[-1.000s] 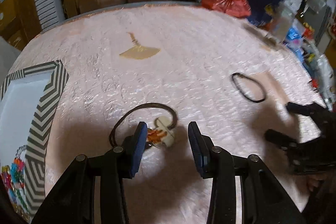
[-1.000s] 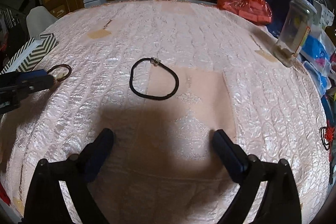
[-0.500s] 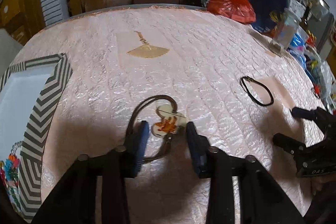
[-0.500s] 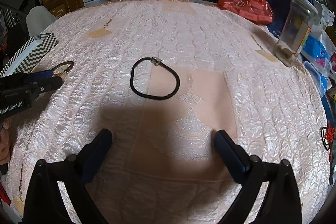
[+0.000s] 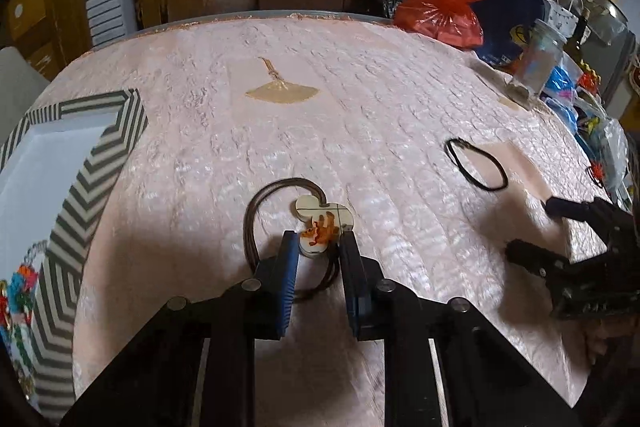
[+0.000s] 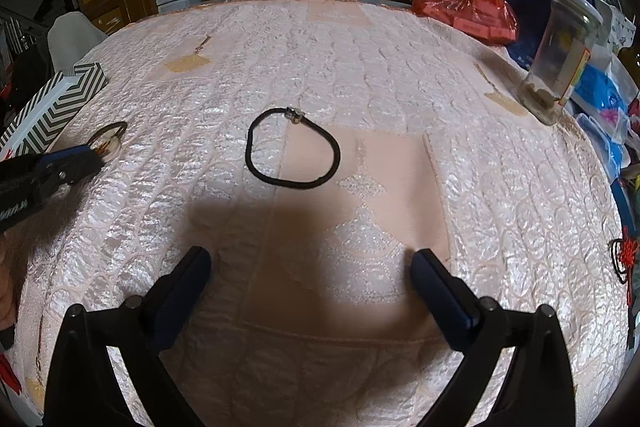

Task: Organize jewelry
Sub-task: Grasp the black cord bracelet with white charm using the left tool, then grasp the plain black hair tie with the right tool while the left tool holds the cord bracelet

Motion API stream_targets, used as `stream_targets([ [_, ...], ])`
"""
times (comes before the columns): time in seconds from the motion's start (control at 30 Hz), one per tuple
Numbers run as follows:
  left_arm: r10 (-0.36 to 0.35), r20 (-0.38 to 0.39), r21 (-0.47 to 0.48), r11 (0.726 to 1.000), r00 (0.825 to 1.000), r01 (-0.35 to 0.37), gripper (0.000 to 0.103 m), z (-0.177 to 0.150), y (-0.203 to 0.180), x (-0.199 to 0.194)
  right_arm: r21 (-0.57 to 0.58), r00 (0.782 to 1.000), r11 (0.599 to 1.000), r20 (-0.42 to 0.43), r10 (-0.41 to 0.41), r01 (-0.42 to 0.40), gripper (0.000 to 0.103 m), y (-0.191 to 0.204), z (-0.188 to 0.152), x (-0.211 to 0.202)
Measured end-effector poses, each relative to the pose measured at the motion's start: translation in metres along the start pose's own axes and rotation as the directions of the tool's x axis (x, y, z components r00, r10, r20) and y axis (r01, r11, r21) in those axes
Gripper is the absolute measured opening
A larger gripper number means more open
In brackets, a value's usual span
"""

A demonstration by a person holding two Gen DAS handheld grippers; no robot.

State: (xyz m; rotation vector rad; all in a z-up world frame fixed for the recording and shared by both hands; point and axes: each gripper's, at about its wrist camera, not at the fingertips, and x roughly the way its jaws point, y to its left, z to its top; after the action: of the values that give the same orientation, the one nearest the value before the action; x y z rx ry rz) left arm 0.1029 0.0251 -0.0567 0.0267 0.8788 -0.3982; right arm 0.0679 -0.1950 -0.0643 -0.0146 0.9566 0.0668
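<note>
Down on the pink quilted tablecloth (image 5: 360, 115), the left gripper (image 5: 318, 247) has its jaws drawn close around the cream pendant (image 5: 322, 223) of a brown cord necklace (image 5: 252, 223), though actual contact is unclear. Meanwhile the right gripper (image 6: 310, 267) hovers spread wide, well short of the black bracelet (image 6: 292, 149). Beside the left gripper lies a chevron-striped box (image 5: 96, 167).

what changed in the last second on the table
The left gripper moved forward and narrowed its jaws around the pendant of the brown cord necklace. The right gripper stayed wide open, and the black bracelet did not move.
</note>
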Motion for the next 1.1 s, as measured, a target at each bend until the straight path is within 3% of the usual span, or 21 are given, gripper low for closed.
stream_targets([
  [0.13, -0.014, -0.007, -0.001, 1.0, 1.0, 0.014, 0.047, -0.007, -0.005, -0.004, 0.006, 1.0, 1.0, 0.015, -0.002, 0.002, 0.098, -0.002, 0.001, -0.002],
  [0.27, -0.012, -0.009, -0.006, 1.0, 1.0, 0.012, 0.047, -0.008, -0.006, -0.004, 0.054, 0.995, 0.998, 0.09, 0.036, -0.041, 0.09, -0.014, 0.009, -0.01],
  [0.33, 0.007, -0.011, 0.006, 1.0, 1.0, -0.007, 0.047, -0.008, -0.008, -0.003, 0.078, 0.992, 0.995, 0.111, 0.061, -0.069, 0.082, -0.021, 0.017, -0.009],
  [0.4, 0.033, -0.013, 0.026, 0.999, 0.999, -0.032, 0.047, -0.008, -0.013, -0.002, 0.096, 0.989, 0.991, 0.118, 0.084, -0.095, 0.059, -0.027, 0.024, -0.006],
  [0.47, 0.055, -0.013, 0.044, 0.998, 0.998, -0.054, 0.048, -0.008, -0.017, -0.002, 0.118, 0.986, 0.983, 0.11, 0.128, -0.141, 0.045, -0.034, 0.033, 0.004],
  [0.6, 0.051, -0.013, 0.03, 0.998, 0.999, -0.051, 0.048, -0.008, -0.013, -0.002, 0.067, 0.985, 0.987, 0.105, 0.14, -0.147, 0.031, -0.028, 0.043, 0.016],
  [1.1, 0.064, -0.013, 0.027, 0.998, 0.998, -0.064, 0.048, -0.008, -0.015, -0.001, -0.089, 0.99, 0.988, 0.059, 0.129, -0.123, 0.028, -0.006, 0.079, 0.048],
])
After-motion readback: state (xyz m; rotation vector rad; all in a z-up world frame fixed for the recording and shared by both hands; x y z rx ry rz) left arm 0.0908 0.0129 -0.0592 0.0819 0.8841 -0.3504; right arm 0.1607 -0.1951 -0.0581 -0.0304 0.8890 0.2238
